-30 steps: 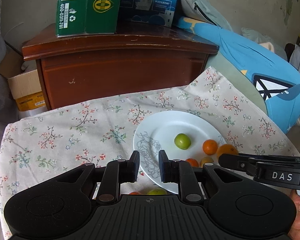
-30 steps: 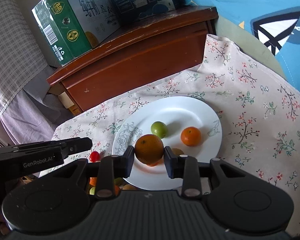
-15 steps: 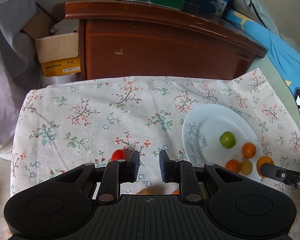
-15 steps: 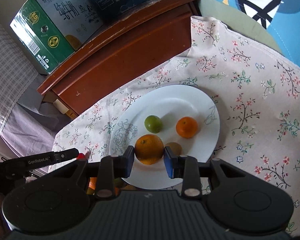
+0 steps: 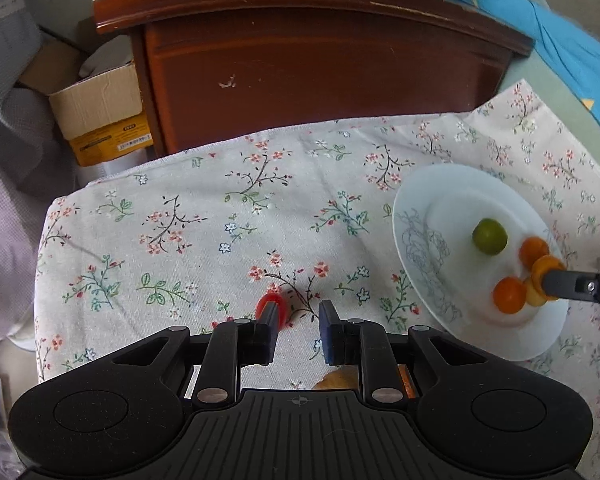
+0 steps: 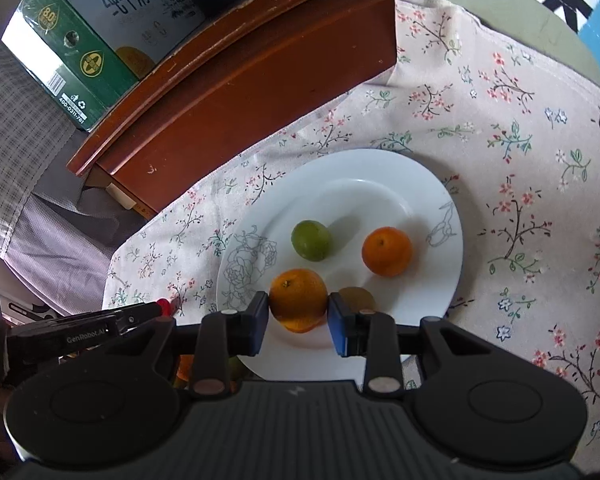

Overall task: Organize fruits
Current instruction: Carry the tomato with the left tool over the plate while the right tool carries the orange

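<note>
Right gripper [image 6: 298, 312]: jaws closed on an orange [image 6: 298, 300], one pad on each side of it, held low over the near part of a white plate [image 6: 380, 168]; whether the orange touches the plate cannot be told from this angle. Plate contents, right wrist view: green fruit [image 6: 311, 240] toward the middle, second orange [image 6: 387, 251] to its right and apart from it, a brownish fruit [image 6: 356, 298] just beside the right finger, half hidden. Left gripper [image 5: 298, 320]: jaws nearly shut with nothing between them, tips low over a floral tablecloth [image 5: 180, 220]. Small red fruit [image 5: 271, 304], probably a cherry tomato: on the cloth at the outer side of the left finger, partly covered by it, outside the jaws. More fruit shows below the left gripper body, orange-yellow, mostly hidden. Plate in left wrist view [image 5: 440, 192]: off to the right of the left gripper, well apart from the red fruit, carrying the green fruit [image 5: 489, 236] and orange ones. Beyond the cloth: brown wooden cabinet [image 5: 320, 60], green carton [image 6: 80, 52] on its top, open cardboard box [image 5: 100, 112] on the floor to its left.
</note>
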